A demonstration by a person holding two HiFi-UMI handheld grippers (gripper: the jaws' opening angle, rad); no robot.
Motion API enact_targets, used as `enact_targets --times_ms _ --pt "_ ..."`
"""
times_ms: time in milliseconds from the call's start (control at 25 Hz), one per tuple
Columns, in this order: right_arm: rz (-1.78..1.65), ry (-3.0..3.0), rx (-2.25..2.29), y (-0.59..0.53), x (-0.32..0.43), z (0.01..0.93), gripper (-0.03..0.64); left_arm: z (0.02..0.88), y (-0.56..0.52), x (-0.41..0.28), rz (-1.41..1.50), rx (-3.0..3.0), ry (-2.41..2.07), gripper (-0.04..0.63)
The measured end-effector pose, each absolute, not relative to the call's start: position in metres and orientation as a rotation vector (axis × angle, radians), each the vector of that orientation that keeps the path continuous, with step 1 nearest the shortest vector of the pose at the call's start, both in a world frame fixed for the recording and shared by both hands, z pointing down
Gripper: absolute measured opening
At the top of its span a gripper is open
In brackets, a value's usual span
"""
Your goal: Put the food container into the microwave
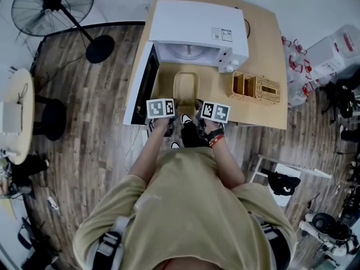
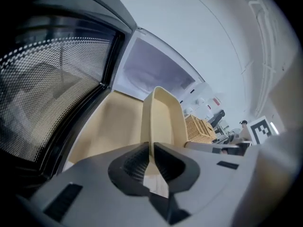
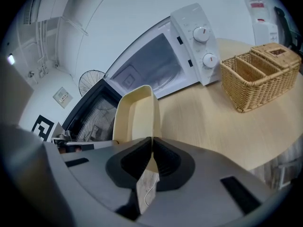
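**1. Food container**
The food container (image 1: 186, 88) is a cream rectangular tray. It sits over the table (image 1: 264, 44), directly in front of the open microwave (image 1: 197, 21) and outside its cavity (image 1: 185, 51). Whether its base touches the table cannot be determined. The visible interior shows only the tray's own cream floor and walls. The near end of the floor is hidden behind the jaws in both gripper views.

**2. Grippers**
- The left gripper (image 2: 150, 157) is clenched on the tray's left side wall, which stands as a thin edge between the ribbed pads.
- The right gripper (image 3: 151, 157) is clamped in the same way on the right side wall.
- In the head view, the left marker cube (image 1: 160, 107) and the right marker cube (image 1: 216, 112) cover the jaw tips and the near corners of the tray.

**3. Microwave**
The door (image 1: 140, 83) is swung fully open to the left, and its mesh window fills the left of the left gripper view. The cavity is largely cut off by the microwave's top in the head view. Its floor is hard to make out.

**4. Surroundings**
- A wicker basket (image 3: 258, 74) stands on the table to the right of the microwave, well apart from the tray. Two open compartments show bare wicker walls. A third section is covered by a slotted wicker top, so its contents are hidden.
- A standing fan (image 1: 53, 7) is on the wood floor (image 1: 95, 128) at the far left.
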State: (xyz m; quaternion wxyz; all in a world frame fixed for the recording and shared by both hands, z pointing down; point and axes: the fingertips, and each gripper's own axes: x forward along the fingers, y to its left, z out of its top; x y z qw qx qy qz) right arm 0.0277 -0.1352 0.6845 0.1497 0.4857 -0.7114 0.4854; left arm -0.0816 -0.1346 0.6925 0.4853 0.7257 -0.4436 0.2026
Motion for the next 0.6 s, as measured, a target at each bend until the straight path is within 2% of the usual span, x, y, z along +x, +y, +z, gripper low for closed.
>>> enact_targets --times_ms 600 --pt "1.4 -2.064 1.389 -0.215 0.038 0.682 0.037 0.695 -0.215 -0.072 0.469 1.752 -1.075 0.043"
